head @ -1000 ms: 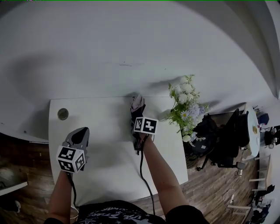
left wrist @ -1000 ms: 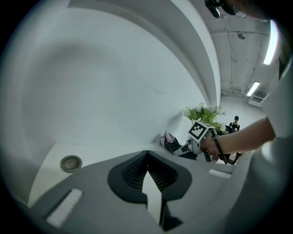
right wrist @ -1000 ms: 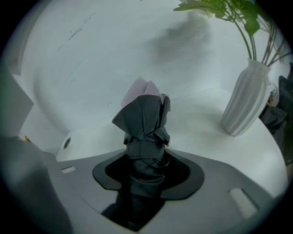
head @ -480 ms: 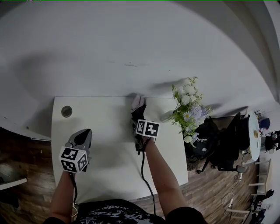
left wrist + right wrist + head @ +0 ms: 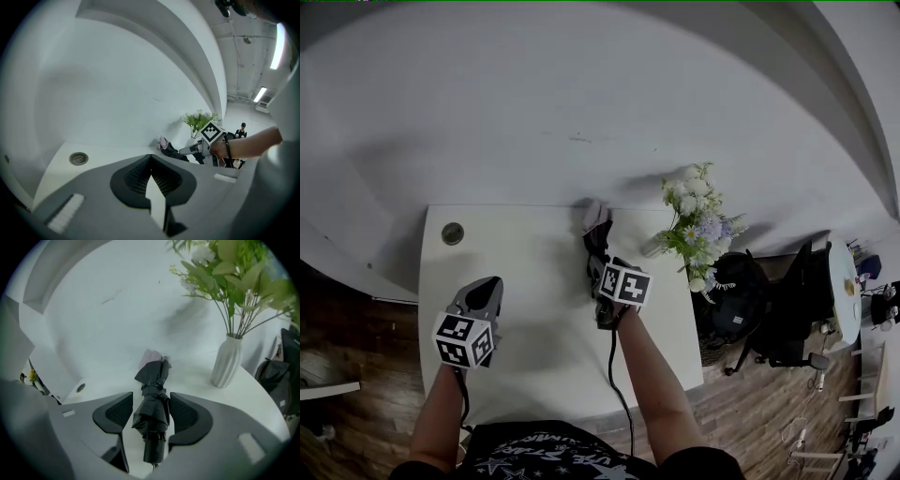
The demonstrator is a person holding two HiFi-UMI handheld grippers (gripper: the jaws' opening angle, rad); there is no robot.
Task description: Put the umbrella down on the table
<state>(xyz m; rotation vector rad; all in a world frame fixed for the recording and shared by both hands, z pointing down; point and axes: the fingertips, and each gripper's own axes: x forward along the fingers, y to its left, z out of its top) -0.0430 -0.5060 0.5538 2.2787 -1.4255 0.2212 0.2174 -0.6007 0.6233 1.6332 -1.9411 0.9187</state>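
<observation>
A folded black umbrella (image 5: 597,246) lies on the white table (image 5: 525,356), its tip toward the wall by a pale pink piece (image 5: 592,214). In the right gripper view the umbrella (image 5: 152,404) sits lengthwise between my right gripper's (image 5: 151,411) jaws, handle nearest the camera. The jaws are closing, with a gap still showing on the left side. In the head view the right gripper (image 5: 598,269) hangs over the umbrella's near end. My left gripper (image 5: 480,289) hovers over the table's left half, shut and holding nothing (image 5: 151,157).
A white vase (image 5: 226,363) of flowers (image 5: 694,225) stands at the table's right edge, close to the umbrella. A round grommet (image 5: 453,233) sits in the far left corner. The wall runs along the table's back edge. A dark bag (image 5: 736,295) lies on the floor to the right.
My right gripper has lifted and drawn back a little along the umbrella, which stays lying on the table. The left gripper has drifted slightly.
</observation>
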